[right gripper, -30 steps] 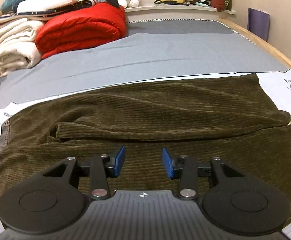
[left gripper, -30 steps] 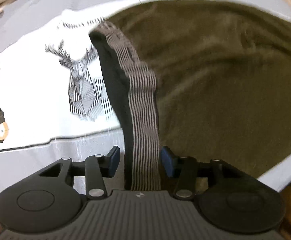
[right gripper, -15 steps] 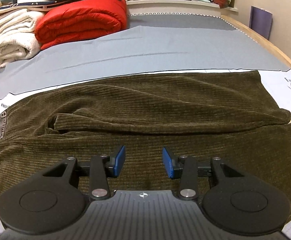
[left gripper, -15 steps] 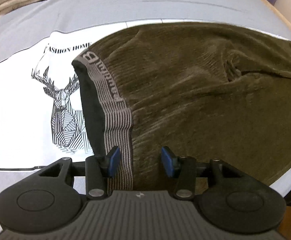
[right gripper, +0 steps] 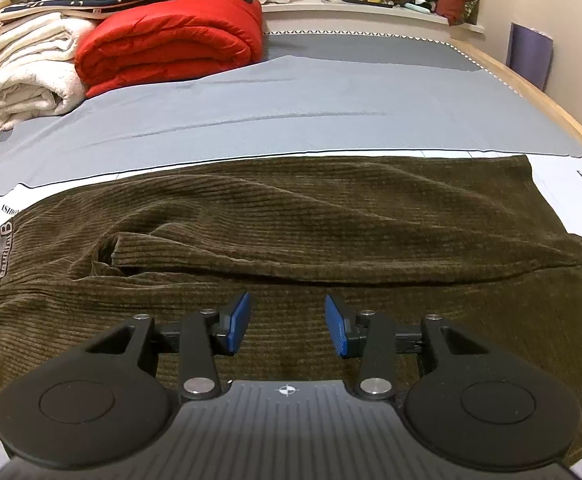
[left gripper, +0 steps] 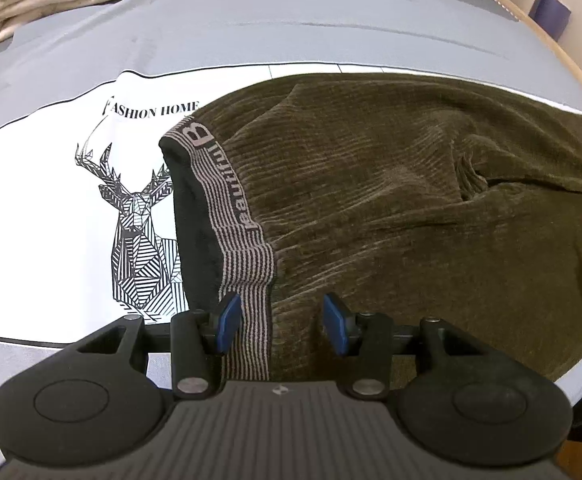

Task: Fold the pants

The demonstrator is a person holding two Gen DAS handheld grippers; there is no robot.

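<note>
Two hand-held grippers spread: left [left gripper: 282, 322], right [right gripper: 287, 325] | pants [right gripper: 331, 216] flat on bed [right gripper: 291, 120]

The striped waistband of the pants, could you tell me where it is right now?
In the left wrist view the waistband runs along the pants' left edge, beside the printed deer, its near end between the left claw's blue pads.

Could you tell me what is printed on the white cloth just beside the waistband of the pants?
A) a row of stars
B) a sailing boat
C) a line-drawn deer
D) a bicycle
C: a black line-drawn deer lies on the white cloth beside the striped waistband.
</note>
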